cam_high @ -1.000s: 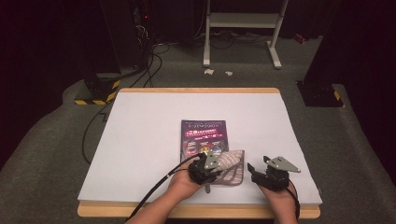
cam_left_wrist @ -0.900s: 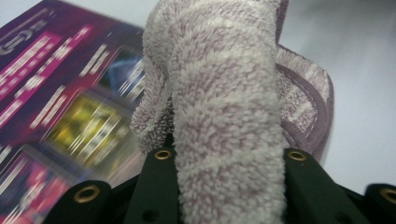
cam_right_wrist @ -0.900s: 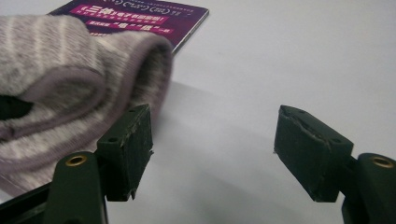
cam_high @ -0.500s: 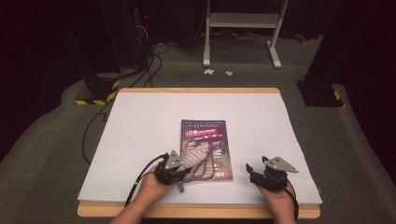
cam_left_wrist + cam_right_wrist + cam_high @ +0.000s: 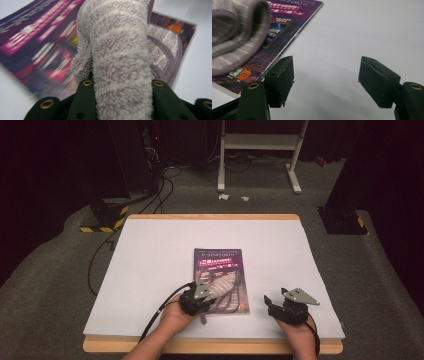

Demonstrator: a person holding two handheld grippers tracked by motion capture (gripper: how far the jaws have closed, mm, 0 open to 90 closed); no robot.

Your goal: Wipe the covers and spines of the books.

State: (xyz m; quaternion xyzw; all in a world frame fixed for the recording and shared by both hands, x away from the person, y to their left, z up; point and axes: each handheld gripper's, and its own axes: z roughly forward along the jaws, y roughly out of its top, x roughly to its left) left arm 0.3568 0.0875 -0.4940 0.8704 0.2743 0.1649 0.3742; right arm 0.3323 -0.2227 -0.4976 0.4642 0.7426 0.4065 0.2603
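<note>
A fluffy grey striped towel (image 5: 122, 62), pinched by the left gripper (image 5: 200, 297), is being wiped across the glossy purple magazine (image 5: 220, 262) on the white surface (image 5: 150, 270), while the right gripper (image 5: 325, 80), fingers spread, waits beside; another stroke is judged next.

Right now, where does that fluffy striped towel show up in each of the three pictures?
High view: the towel lies low in the middle, on the magazine, at the left hand-held gripper.
Left gripper view: it runs up the centre, clamped between the black jaws.
Right gripper view: a blurred roll in the top left corner.
Shared landmark: the purple magazine under it.
</note>
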